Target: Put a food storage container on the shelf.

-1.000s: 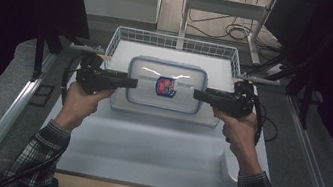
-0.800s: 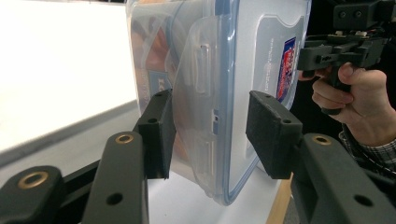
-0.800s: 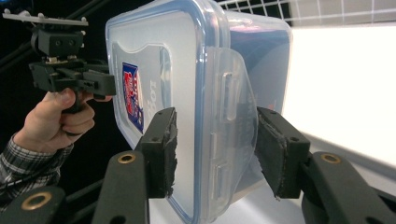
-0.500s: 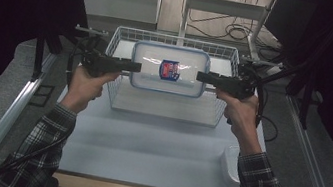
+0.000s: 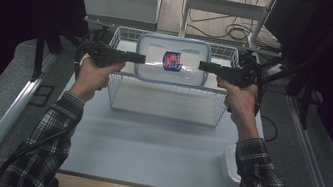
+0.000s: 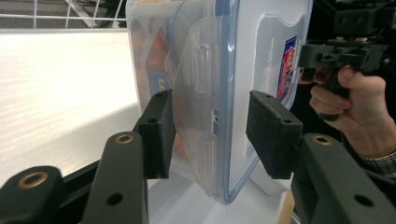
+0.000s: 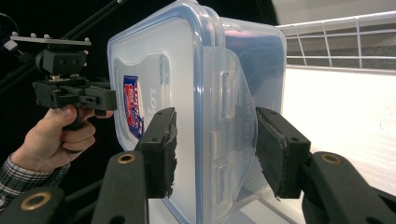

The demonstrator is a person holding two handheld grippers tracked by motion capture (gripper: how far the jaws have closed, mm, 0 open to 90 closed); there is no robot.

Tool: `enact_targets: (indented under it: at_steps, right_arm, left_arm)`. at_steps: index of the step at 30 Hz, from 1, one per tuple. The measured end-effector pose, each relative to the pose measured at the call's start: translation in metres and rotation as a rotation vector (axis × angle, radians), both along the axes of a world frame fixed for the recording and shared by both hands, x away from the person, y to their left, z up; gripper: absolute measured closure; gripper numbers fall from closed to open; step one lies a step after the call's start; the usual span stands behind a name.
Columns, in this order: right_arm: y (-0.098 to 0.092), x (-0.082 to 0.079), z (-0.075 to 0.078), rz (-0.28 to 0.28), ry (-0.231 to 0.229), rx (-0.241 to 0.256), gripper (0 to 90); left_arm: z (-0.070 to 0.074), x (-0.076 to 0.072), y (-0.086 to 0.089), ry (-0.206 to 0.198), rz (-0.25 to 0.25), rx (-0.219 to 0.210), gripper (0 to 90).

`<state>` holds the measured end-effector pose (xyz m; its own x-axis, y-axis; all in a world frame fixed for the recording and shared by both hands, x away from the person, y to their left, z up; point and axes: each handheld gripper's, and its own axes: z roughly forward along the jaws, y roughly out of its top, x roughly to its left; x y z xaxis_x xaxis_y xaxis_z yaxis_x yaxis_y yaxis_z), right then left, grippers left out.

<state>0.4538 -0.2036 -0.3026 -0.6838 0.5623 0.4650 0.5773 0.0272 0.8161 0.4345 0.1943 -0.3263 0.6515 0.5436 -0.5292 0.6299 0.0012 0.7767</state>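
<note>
Held aloft between two grippers above a wire basket (image 5: 166, 98): a clear plastic container (image 5: 172, 60) with a blue-rimmed lid and a red-and-blue label, level with the basket's top rim and over its far half. Left gripper (image 5: 138, 58) clamped on the container's left end, right gripper (image 5: 205, 66) clamped on its right end, each gripped by a hand in a plaid sleeve.

Seen in the left gripper view: jaws straddling the lid's edge and side latch, one pad pressed against the container (image 6: 219, 93) body, the other just off the lid face; the far hand (image 6: 348, 109) and its gripper beyond, at the opposite end. Seen in the right gripper view: the same arrangement mirrored, pads either side of the latch flap on the container (image 7: 201, 107), the other hand (image 7: 56, 140) at the far end against a dark backdrop.

Below and around: a white table (image 5: 145, 151) bearing the basket, basket floor bare, its wire walls directly beneath the load. A second clear tub (image 5: 233, 165) at the table's right edge, partly behind the right forearm. Cables on the floor beyond the table, dark curtains on both sides, metal rails along the table flanks.
</note>
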Motion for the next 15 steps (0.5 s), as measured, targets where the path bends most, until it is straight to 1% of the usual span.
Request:
enact_targets:
  at_steps: [2,3,6,7,9,10,11,15]
  right_arm:
    - [0.0003,0.0033,-0.0015,-0.004,0.007,0.005,50.2]
    - [0.0005,0.0051,-0.0022,-0.006,0.003,0.004,50.1]
    - [0.0008,0.0088,-0.0040,-0.008,0.017,0.003,49.4]
    - [0.0015,0.0095,-0.0049,-0.009,0.023,-0.002,49.0]
    - [0.0024,0.0105,-0.0065,-0.015,0.018,0.002,48.8]
    - [0.0027,0.0106,-0.0066,-0.017,0.017,0.002,48.5]
    - [0.0033,0.0108,-0.0065,-0.020,0.013,-0.005,48.0]
    - [0.0041,0.0108,-0.0068,-0.026,0.013,-0.006,47.8]
  left_arm:
    - [0.0006,0.0031,-0.0002,-0.001,0.006,0.005,52.6]
    - [0.0008,0.0045,-0.0002,0.002,0.008,0.002,52.5]
    - [0.0010,0.0077,0.0009,0.000,0.006,-0.001,52.8]
    - [0.0007,0.0086,0.0013,-0.006,0.010,-0.003,53.0]
    - [-0.0004,0.0099,0.0009,-0.024,0.010,0.000,51.9]
    - [-0.0015,0.0106,0.0007,-0.044,0.005,0.010,51.1]
    - [-0.0021,0.0108,-0.0001,-0.056,0.003,0.016,50.0]
    - [-0.0026,0.0117,-0.0005,-0.067,0.002,0.018,48.9]
